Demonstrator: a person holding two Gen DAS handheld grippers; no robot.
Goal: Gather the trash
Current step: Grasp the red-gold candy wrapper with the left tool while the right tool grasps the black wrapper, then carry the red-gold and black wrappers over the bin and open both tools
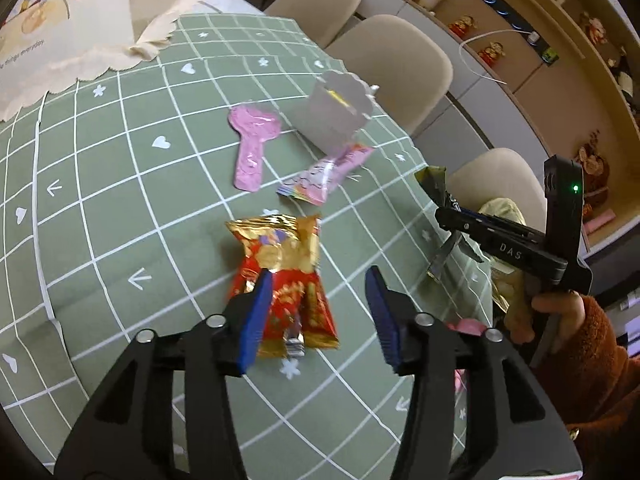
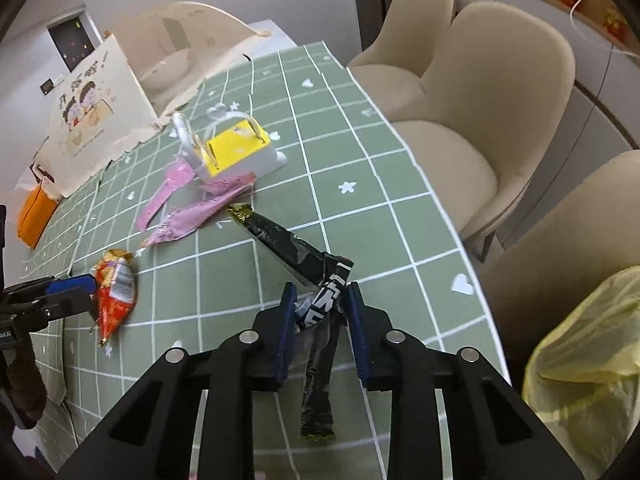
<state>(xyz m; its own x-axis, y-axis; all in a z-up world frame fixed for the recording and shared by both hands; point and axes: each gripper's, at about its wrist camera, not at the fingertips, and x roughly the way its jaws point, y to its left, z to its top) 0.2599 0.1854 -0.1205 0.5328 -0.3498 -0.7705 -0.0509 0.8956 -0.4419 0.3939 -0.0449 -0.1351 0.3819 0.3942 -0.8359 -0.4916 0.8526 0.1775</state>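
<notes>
Right wrist view: my right gripper (image 2: 318, 312) pinched the black wrapper (image 2: 292, 248); left fingers (image 1: 256, 312) spread; red packet (image 1: 284, 276), pink wrappers (image 1: 320, 176) remained on the counter (image 1: 120, 200).

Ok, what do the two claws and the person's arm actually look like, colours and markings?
Both claws, left claw and right claw, are matte black plastic with blue ribbed fingers and silver round pivot pins. Seen from the left wrist view, the right one bears white "DAS" lettering and a green light. The person's sleeve is fuzzy rust-brown.
</notes>
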